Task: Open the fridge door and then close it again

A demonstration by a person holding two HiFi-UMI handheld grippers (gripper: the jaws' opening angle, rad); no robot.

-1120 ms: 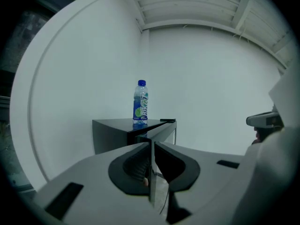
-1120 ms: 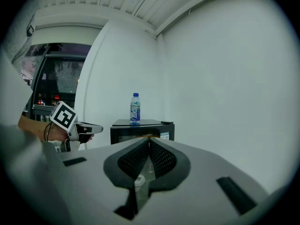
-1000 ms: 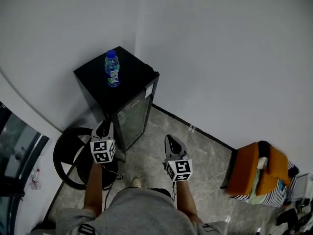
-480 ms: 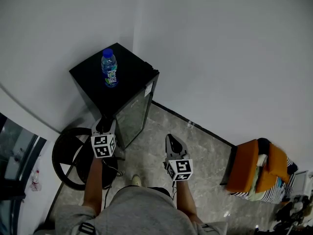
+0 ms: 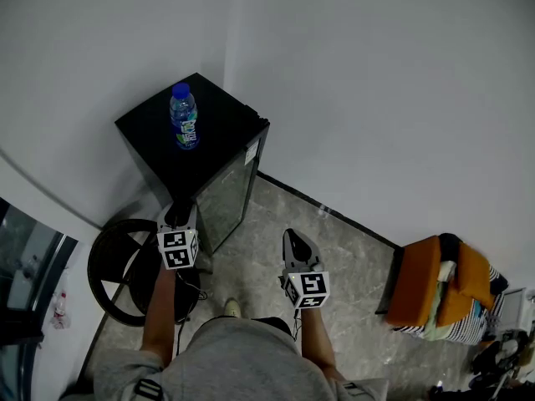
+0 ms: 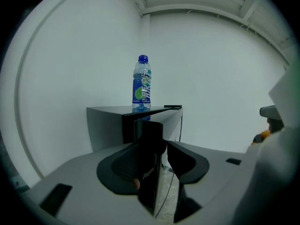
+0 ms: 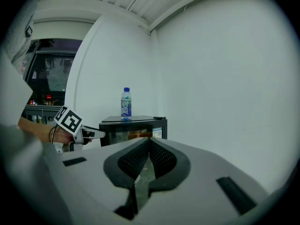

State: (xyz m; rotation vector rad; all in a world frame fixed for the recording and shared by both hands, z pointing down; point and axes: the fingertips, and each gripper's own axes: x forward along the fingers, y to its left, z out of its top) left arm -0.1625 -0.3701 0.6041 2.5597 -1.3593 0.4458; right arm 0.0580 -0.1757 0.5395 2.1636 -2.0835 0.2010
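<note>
A small black fridge (image 5: 201,132) stands in the wall corner with a blue-capped water bottle (image 5: 182,117) on top. Its glass door (image 5: 226,199) looks shut or nearly so in the head view. My left gripper (image 5: 177,215) is at the door's left edge. In the left gripper view that dark door edge (image 6: 149,163) stands between the wide jaws of the left gripper (image 6: 161,146), with a gap at the right pad. The jaws have just been opening wide, then closing a little. My right gripper (image 5: 294,242) hangs shut and empty over the floor, facing the fridge (image 7: 133,128).
A black ring-shaped object (image 5: 117,266) with a cable lies on the floor left of the fridge. An orange bag on a stand (image 5: 435,295) sits at the right. White walls meet behind the fridge. A dark glass partition (image 5: 25,307) is at the far left.
The left gripper has edged forward and down to the door's free edge. The right gripper has stayed where it was. The head view has shifted slightly.
</note>
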